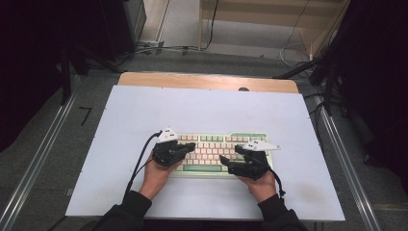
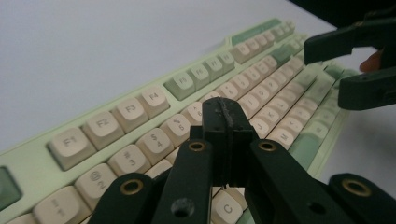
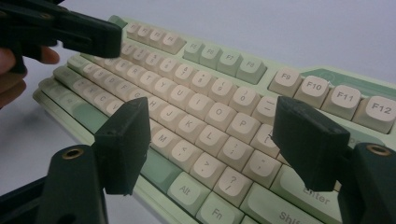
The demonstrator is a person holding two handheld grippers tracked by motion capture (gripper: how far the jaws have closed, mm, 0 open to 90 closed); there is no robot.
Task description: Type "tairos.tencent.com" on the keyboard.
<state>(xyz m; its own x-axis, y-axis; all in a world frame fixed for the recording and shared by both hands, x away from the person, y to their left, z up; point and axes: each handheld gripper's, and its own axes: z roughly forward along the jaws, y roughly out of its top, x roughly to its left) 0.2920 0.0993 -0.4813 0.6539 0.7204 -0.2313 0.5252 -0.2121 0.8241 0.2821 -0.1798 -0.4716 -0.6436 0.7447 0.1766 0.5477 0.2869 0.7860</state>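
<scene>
Your left gripper [image 2: 223,135], jaws clenched on nothing, hovers over the keyboard [image 1: 211,150] at centre frame; your right gripper [image 3: 212,144] spreads wide above its right half. Drop unevenly and a jaw may strike neighbouring keys.

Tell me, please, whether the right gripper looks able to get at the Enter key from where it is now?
Probably yes. The right gripper is open, its jaws spread above the right end of the keyboard, and the Enter key lies just beneath its right jaw with nothing between them.
</scene>
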